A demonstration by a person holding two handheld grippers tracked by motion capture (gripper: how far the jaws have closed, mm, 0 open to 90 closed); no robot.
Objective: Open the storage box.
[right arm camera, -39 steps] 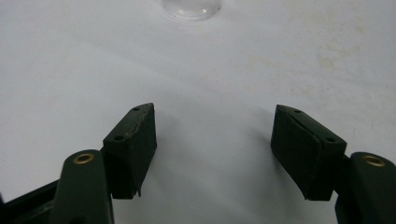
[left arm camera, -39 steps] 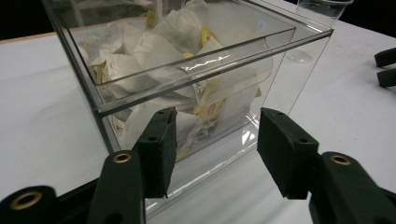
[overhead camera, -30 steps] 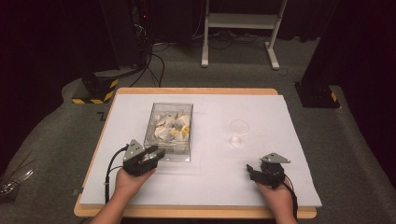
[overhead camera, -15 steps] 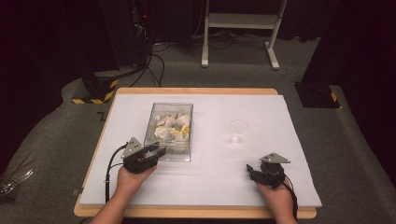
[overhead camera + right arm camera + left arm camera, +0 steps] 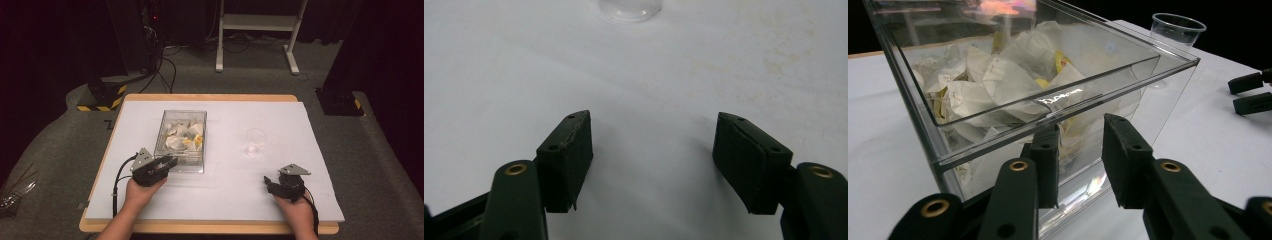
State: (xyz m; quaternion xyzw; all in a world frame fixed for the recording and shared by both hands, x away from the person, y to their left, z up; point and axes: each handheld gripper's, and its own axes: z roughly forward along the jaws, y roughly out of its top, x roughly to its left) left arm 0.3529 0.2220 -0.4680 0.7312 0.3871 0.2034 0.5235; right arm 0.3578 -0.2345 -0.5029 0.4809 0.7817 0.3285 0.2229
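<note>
High view: clear box point(image 5: 182, 140) sits on the white mat point(image 5: 220, 200), left of centre, w/ crumpled packets point(image 5: 185, 136) inside, pale w/ yellow bits. Left gripper point(image 5: 167, 164) is at the box's near wall, by its near-left corner, tips touching or almost touching the wall; can't tell which from here. Hand behind it comes in from the near table edge, black cable point(image 5: 119, 182) looping off to the left of the box. Clear cup point(image 5: 255, 141) stands upright to the right of the box, well apart from it. Right gripper point(image 5: 269, 183) rests on the mat far right of the box and nearer the person than the cup, pointing left, touching nothing. Left gripper view: the box point(image 5: 1048, 100) looms right in front, near wall and a vertical corner edge facing the cam. Jaws have just been closing; they now stand a narrow gap apart, left gripper point(image 5: 1080, 142) up against the box wall. One jaw overlaps the wall, the other sits just right of it; whether the wall is pinched betw. them I can't tell. Packets point(image 5: 998, 85) are piled inside, up to approx. half the box height. Cup point(image 5: 1178, 30) shows beyond the box's far right corner; the other gripper's two tips point(image 5: 1250, 92) poke in at the right edge, well clear of the box. Right gripper view: right gripper point(image 5: 653, 135) has its jaws wide apart over bare mat point(image 5: 524, 75), nothing betw. them; cup base point(image 5: 629, 7) at top edge, well ahead.
</note>
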